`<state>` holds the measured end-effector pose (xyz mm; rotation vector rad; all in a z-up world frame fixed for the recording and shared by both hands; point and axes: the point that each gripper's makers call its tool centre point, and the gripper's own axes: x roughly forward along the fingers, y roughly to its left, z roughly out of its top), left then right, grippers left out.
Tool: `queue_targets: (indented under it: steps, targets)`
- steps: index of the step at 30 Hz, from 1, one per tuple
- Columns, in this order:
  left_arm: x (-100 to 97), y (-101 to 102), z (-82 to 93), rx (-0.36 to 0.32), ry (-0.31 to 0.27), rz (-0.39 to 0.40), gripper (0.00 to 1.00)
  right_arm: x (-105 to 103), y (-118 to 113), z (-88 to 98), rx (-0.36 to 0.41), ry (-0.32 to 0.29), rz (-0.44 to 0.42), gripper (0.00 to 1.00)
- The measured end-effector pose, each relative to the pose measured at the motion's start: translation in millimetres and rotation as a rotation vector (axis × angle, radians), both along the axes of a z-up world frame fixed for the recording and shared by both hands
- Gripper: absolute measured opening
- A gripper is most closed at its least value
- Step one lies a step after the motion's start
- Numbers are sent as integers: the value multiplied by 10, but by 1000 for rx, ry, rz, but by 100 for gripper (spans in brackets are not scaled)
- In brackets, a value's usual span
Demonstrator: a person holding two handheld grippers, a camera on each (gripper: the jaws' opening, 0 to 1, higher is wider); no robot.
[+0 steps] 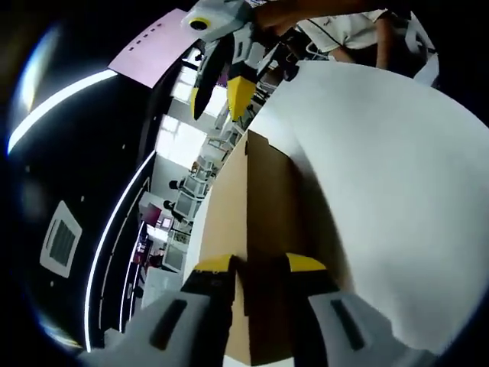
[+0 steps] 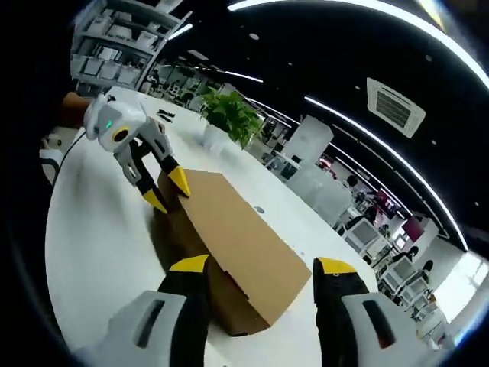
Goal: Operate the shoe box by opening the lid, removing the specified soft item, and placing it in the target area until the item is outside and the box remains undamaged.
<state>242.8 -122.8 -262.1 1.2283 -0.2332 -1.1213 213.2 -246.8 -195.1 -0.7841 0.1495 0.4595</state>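
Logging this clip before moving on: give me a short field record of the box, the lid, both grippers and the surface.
box: brown cardboard shoe box lying on a white table
lid: closed, flat on top
left gripper: open, at the box's far end, yellow tips near the corner
right gripper: open, jaws on either side of the near end
contact: cannot tell if either touches the box
soft item: hidden
nearby: potted plant on the table

Closed brown cardboard shoe box (image 2: 229, 245) lying flat on white table (image 2: 92, 229).
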Motion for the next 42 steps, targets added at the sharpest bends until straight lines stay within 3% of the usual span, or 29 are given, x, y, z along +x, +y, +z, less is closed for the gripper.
queue_targets:
  steps: [3,6,10,15,18,28,42]
  targets:
    - [6,12,-2,-25,6,-9,24,14,129,-73,-26,12,26,59]
    - [6,8,2,-17,6,-9,24,106,76,-115,-76,-1,22,60]
    - [5,8,2,-8,-1,-14,25,105,181,-175,-211,-31,64,65]
    - [7,5,5,-10,3,-16,25,140,155,-401,-286,-31,53,66]
    - [1,1,5,-7,-1,-9,25,159,130,-563,-397,-33,61,68]
    - [2,3,-3,2,-2,6,25,190,185,-471,-490,-164,59,61]
    - [-9,-2,-3,4,6,7,25,241,170,-510,-538,-188,31,60]
